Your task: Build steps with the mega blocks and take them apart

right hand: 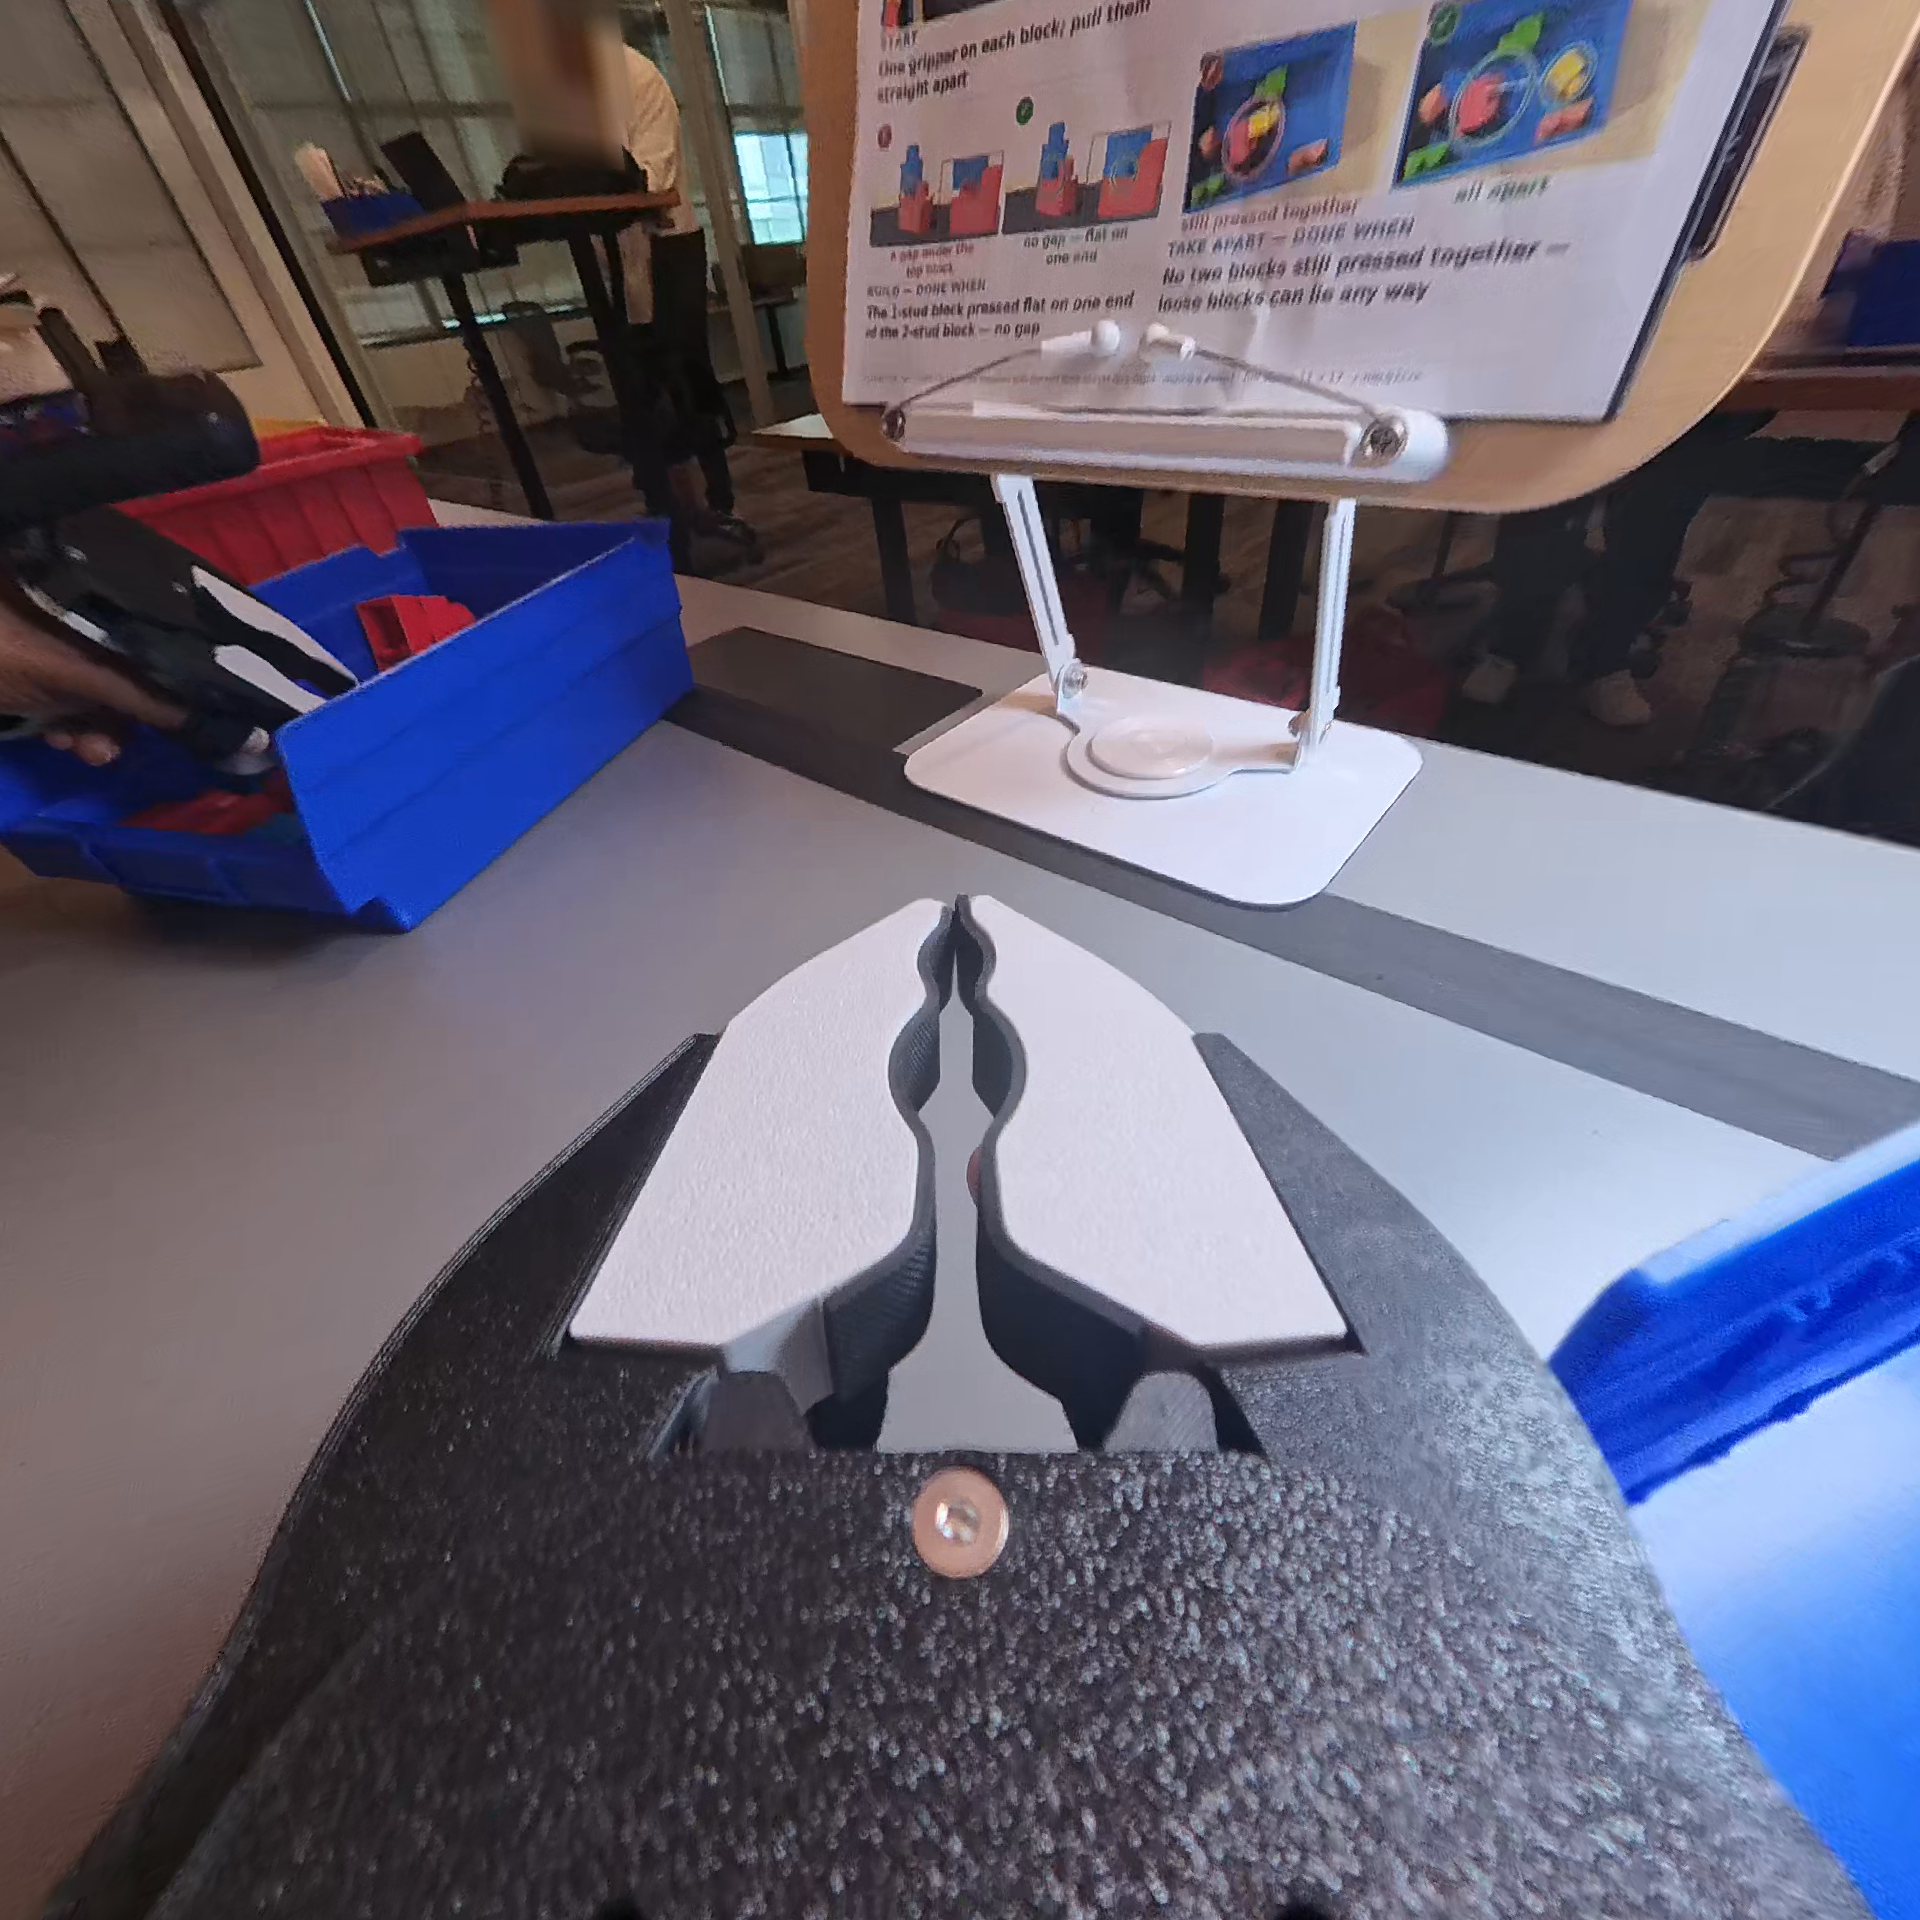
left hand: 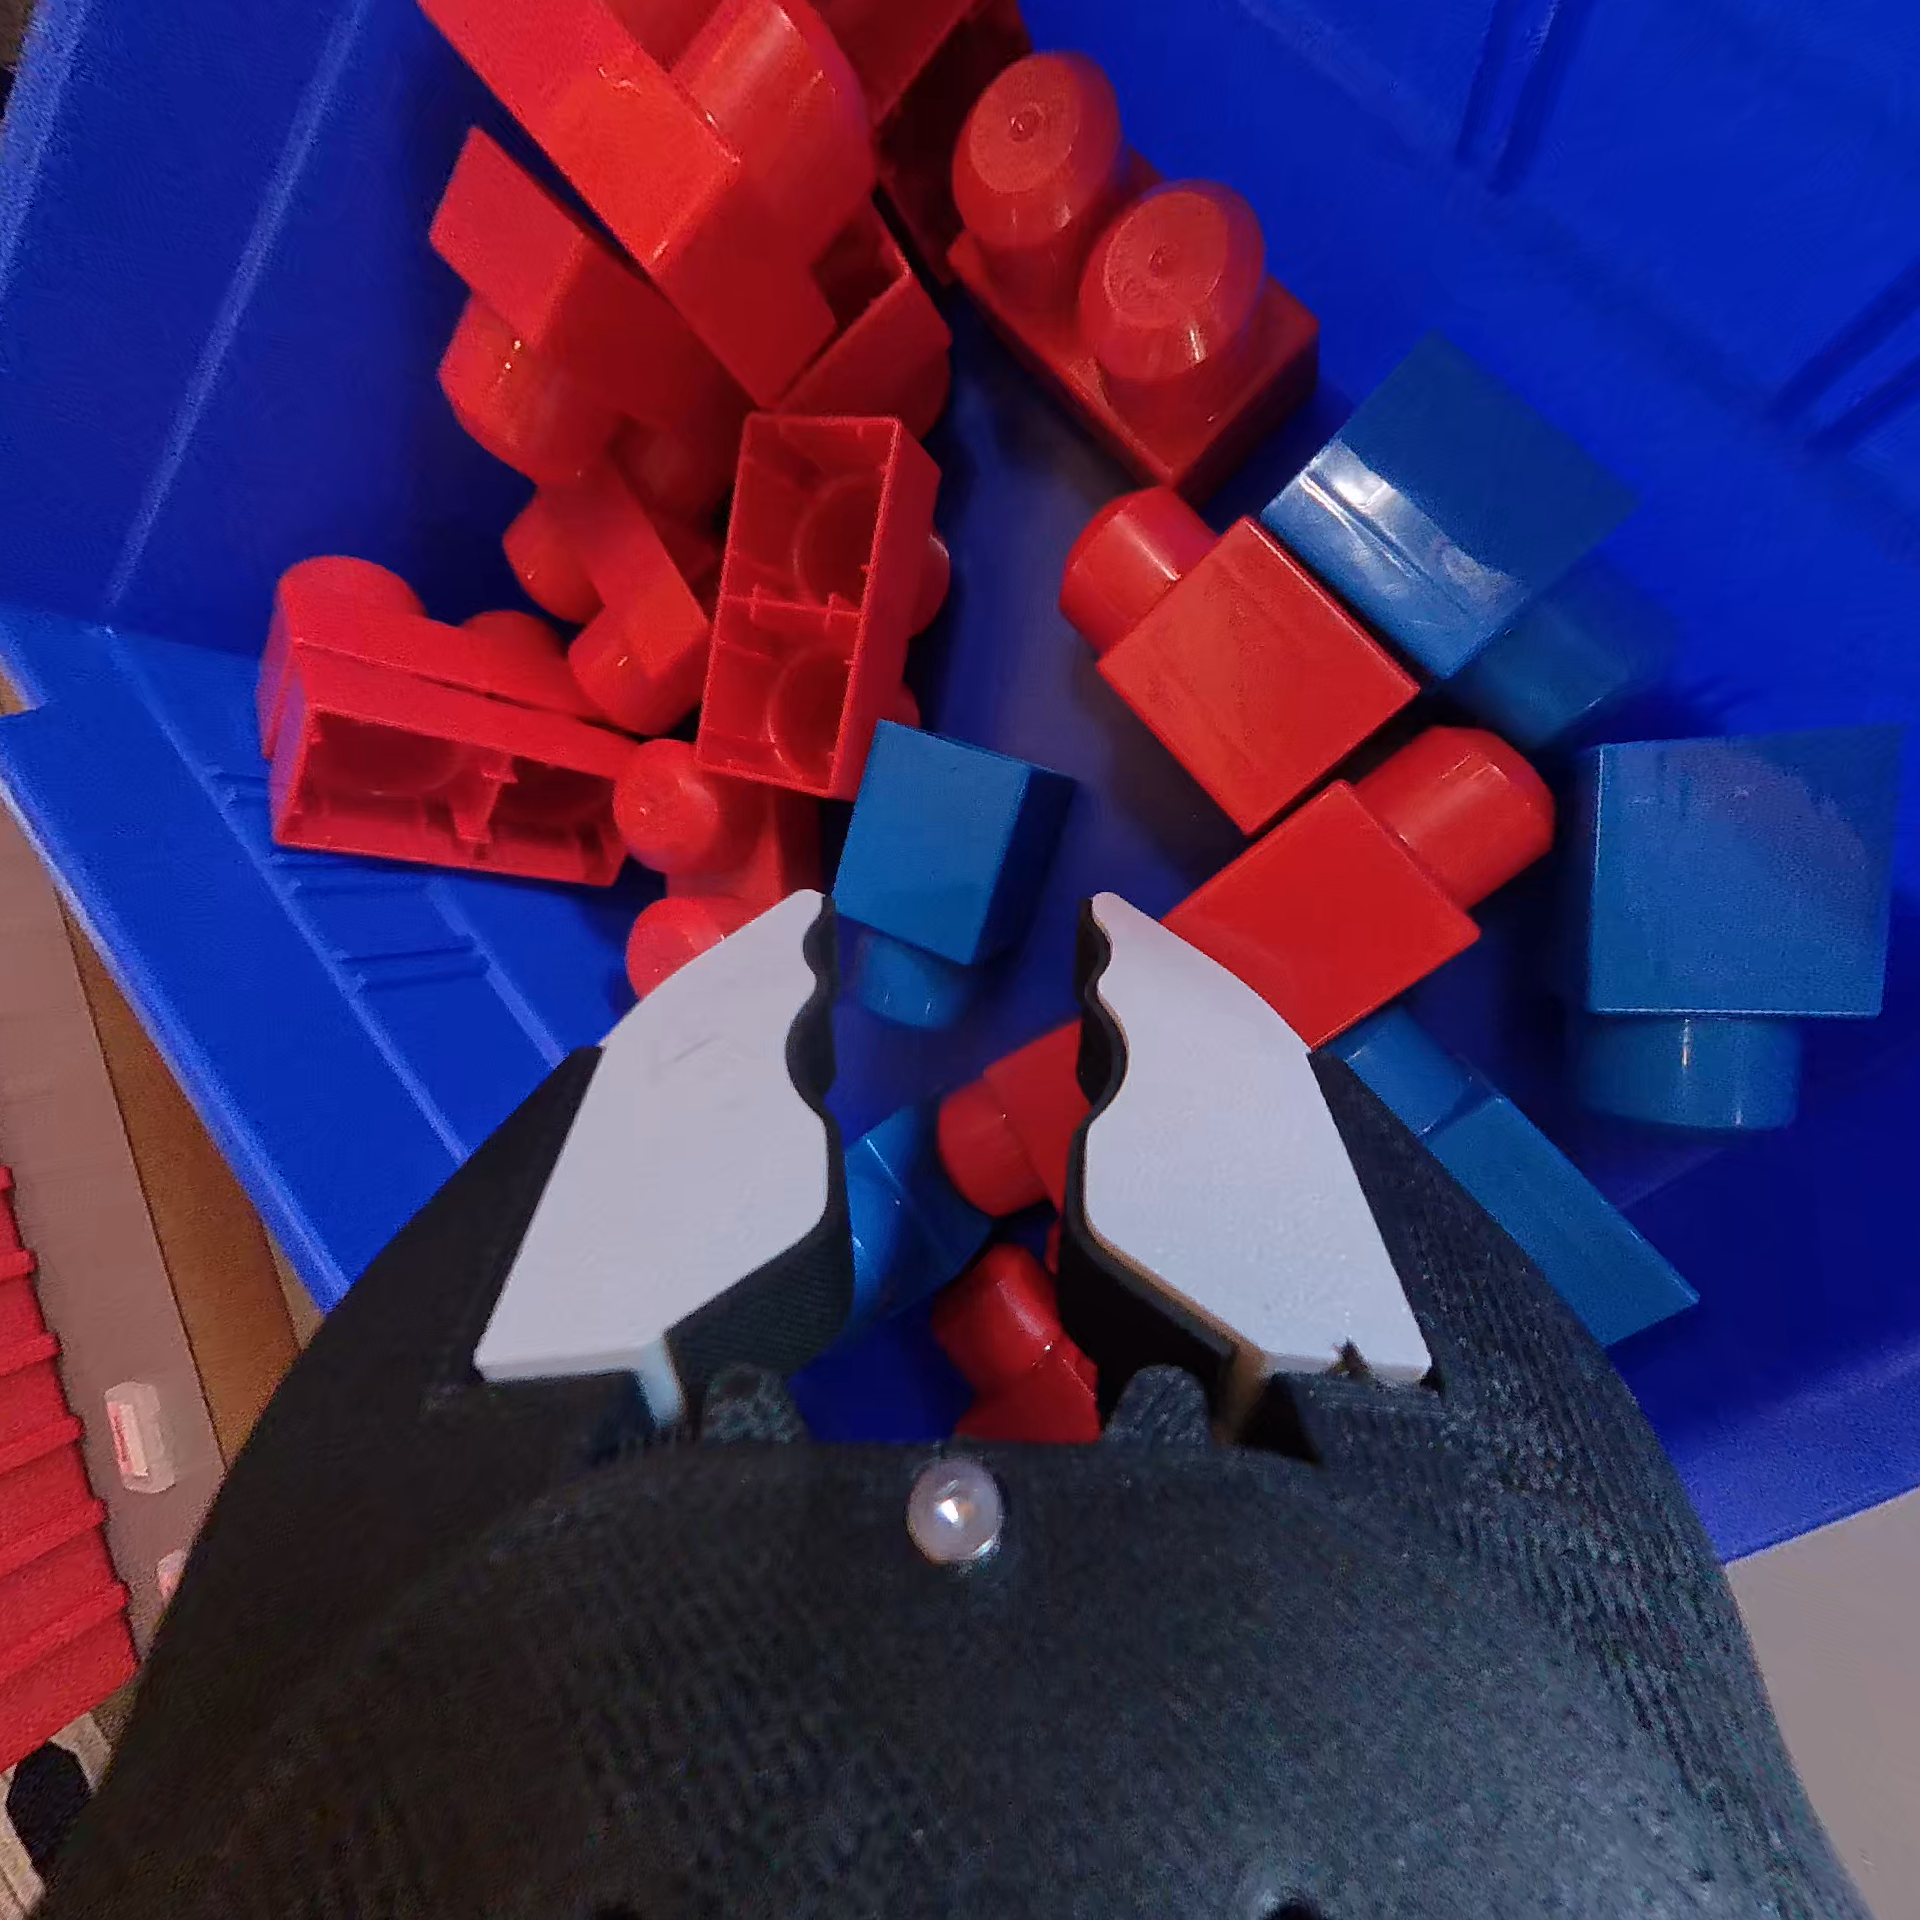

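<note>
My left gripper (left hand: 958, 914) is open inside a blue bin (left hand: 260, 312) full of loose red and blue mega blocks. A small blue one-stud block (left hand: 940, 842) lies just ahead of the fingertips, and neither pad touches it. A red one-stud block (left hand: 1340, 914) lies beside the right finger (left hand: 1195, 1091). Red two-stud blocks (left hand: 821, 603) are piled at the left and back. The right wrist view shows the left gripper (right hand: 260, 644) reaching into that bin (right hand: 488, 707). My right gripper (right hand: 956, 909) is shut with nothing between its tips, over the grey table (right hand: 416, 1039).
A white document stand (right hand: 1164, 769) holding an instruction sheet stands at the back of the table, on a dark strip (right hand: 1558, 997). A red bin (right hand: 301, 499) sits behind the blue one. Another blue bin's edge (right hand: 1766, 1351) is at the right. A person stands far behind. The left gripper's tips are roughly 45 centimetres from the right gripper's.
</note>
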`<action>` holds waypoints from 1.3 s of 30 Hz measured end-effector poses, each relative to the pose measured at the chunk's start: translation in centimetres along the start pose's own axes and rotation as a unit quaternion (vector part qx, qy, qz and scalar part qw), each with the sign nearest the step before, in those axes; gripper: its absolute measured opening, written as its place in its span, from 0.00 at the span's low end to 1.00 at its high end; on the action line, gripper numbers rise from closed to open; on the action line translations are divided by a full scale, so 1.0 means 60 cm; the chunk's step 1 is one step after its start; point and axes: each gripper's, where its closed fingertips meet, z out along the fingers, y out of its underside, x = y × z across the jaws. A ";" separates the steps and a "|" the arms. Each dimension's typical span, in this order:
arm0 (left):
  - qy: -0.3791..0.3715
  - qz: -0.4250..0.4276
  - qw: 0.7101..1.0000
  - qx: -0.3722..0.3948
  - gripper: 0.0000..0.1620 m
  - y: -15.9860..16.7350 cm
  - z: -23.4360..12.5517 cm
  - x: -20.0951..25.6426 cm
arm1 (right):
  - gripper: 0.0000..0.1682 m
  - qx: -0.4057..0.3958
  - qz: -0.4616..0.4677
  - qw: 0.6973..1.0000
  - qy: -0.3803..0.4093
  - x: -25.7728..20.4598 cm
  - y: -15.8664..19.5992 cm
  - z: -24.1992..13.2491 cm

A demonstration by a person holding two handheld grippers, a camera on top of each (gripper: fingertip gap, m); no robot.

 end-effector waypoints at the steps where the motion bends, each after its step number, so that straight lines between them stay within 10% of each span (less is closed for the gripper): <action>1: -0.001 -0.002 1.000 -0.004 0.27 0.002 0.002 -0.001 | 0.00 0.013 -0.010 1.000 0.008 0.004 -0.011 -0.006; 16: -0.051 0.020 0.998 -0.024 0.21 0.006 0.020 -0.011 | 0.00 0.048 -0.029 0.998 0.009 0.003 -0.047 -0.030; 23: -0.072 0.020 0.997 -0.004 0.01 -0.003 0.001 -0.026 | 0.00 0.039 -0.014 0.999 0.005 0.008 -0.035 -0.023; 39: -0.047 -0.029 0.994 0.093 0.17 -0.090 -0.003 -0.048 | 0.00 0.029 -0.004 1.000 -0.002 0.005 -0.024 -0.017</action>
